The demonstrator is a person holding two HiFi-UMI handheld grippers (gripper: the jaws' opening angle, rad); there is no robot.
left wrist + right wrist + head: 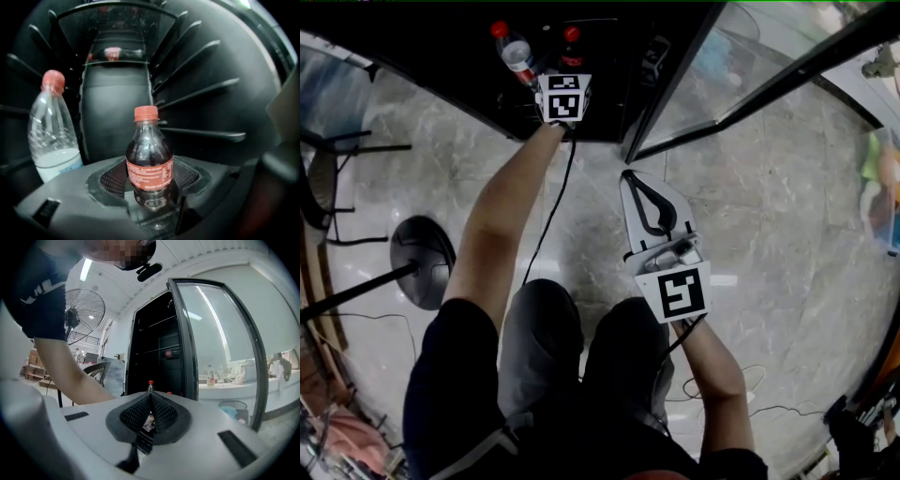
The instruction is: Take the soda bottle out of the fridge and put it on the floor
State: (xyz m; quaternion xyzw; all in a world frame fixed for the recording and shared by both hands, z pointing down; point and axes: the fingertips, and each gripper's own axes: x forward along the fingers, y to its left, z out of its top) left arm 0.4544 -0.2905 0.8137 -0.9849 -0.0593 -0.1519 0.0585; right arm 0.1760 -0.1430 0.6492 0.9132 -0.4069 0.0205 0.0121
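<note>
A small dark soda bottle with a red cap and a red label stands upright on the black fridge floor. It is right between the mesh pads of my left gripper. The jaws stand wide around its lower body, and I see no squeeze on it. In the head view the same soda bottle shows just beyond the left gripper's marker cube, inside the dark fridge. My right gripper hangs over the marble floor in front of the fridge. In the right gripper view its pads meet with nothing between them.
A clear bottle with a red cap stands left of the soda; in the head view this clear bottle leans left. The fridge's glass door stands open at the right. A fan base and a chair stand on the marble floor at left.
</note>
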